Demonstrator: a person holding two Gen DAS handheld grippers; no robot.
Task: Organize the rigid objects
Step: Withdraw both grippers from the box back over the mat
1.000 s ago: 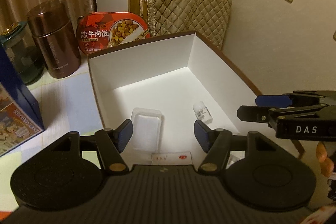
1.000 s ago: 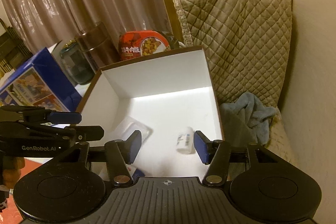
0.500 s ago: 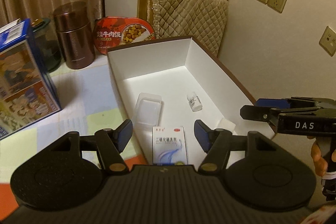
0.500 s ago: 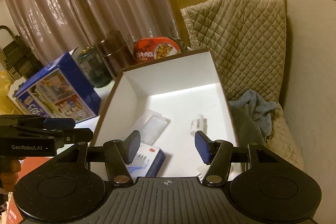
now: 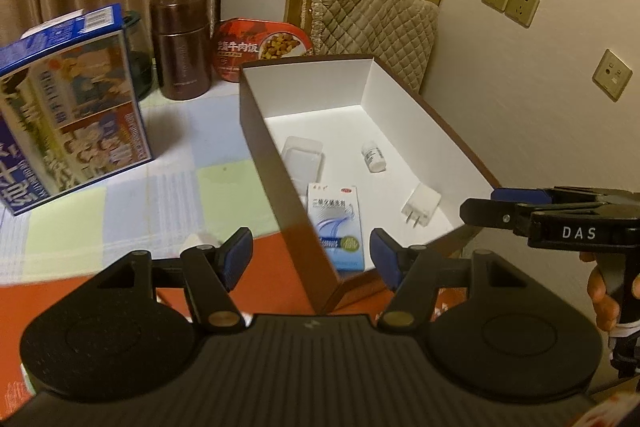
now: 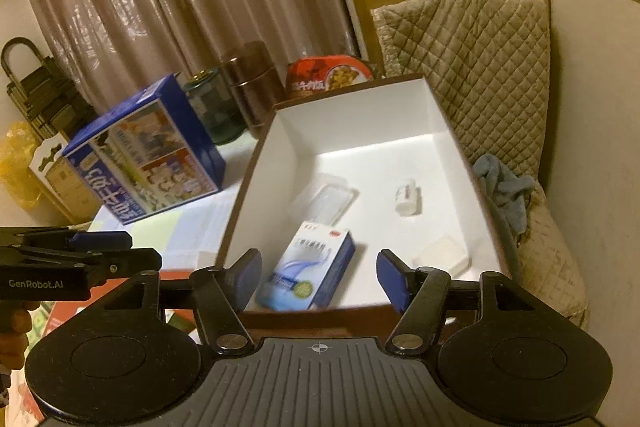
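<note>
Both empty: left hand-held gripper apart, right hand-held gripper opening, above the box.

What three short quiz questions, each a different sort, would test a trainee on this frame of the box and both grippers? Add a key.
1. True or false: the white plug adapter lies inside the open box.
2. Which item in the box lies nearest the grippers? A. small white bottle B. blue-and-white medicine carton C. clear plastic case
3. Fill in: the left gripper and the right gripper each hold ____.

Key: 1 true; 2 B; 3 nothing. Both grippers hang over the box's near end with nothing between the fingers, and the right jaws are opening.
</note>
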